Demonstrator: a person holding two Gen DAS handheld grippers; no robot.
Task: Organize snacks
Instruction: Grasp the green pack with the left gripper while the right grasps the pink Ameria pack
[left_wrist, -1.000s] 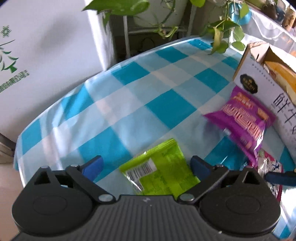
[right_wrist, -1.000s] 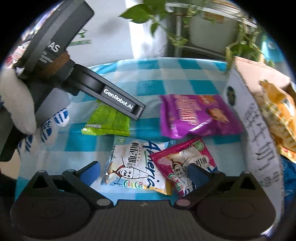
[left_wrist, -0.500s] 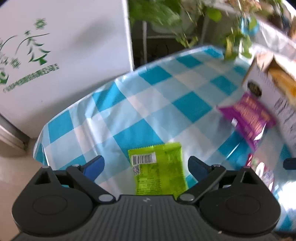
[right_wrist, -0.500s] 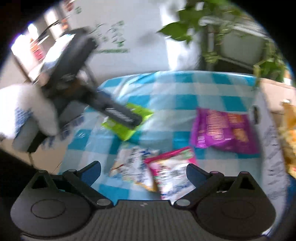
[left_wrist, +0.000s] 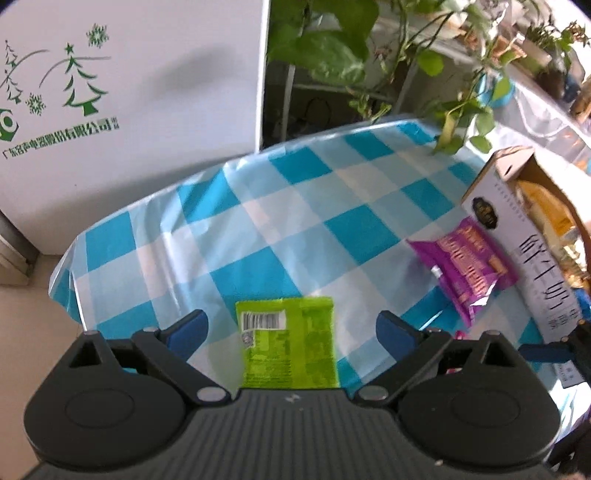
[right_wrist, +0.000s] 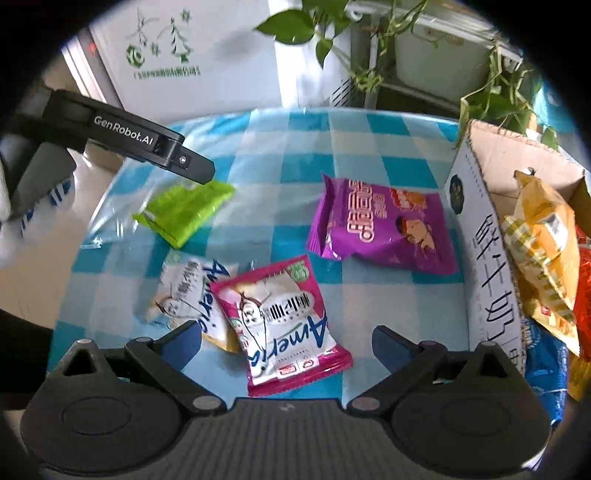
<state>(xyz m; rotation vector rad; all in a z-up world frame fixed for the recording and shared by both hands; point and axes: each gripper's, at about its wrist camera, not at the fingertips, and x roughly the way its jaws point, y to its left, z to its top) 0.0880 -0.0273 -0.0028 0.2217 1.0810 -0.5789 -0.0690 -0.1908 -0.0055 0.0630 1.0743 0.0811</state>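
Observation:
A green snack packet (left_wrist: 288, 341) lies flat on the checked tablecloth between the open fingers of my left gripper (left_wrist: 291, 328), which hovers above it; it also shows in the right wrist view (right_wrist: 184, 212). A purple packet (right_wrist: 380, 225) (left_wrist: 465, 266) lies beside a white cardboard box (right_wrist: 487, 251) (left_wrist: 532, 258) that holds yellow and red packets (right_wrist: 546, 251). A pink packet (right_wrist: 280, 321) overlaps a white packet (right_wrist: 184, 291) in front of my open, empty right gripper (right_wrist: 286, 341). The left gripper's body (right_wrist: 147, 144) shows at the upper left there.
The round table (left_wrist: 258, 229) has a blue-and-white checked cloth. A large white carton with green trees (left_wrist: 122, 110) stands behind its left edge. Trailing green plants (left_wrist: 332, 48) hang at the back. A blue packet (right_wrist: 546, 369) lies by the box's near end.
Both grippers have pulled back and risen, so more of the table shows. The green packet now lies straight between the left fingers. The pink packet now lies closer to the right gripper's middle.

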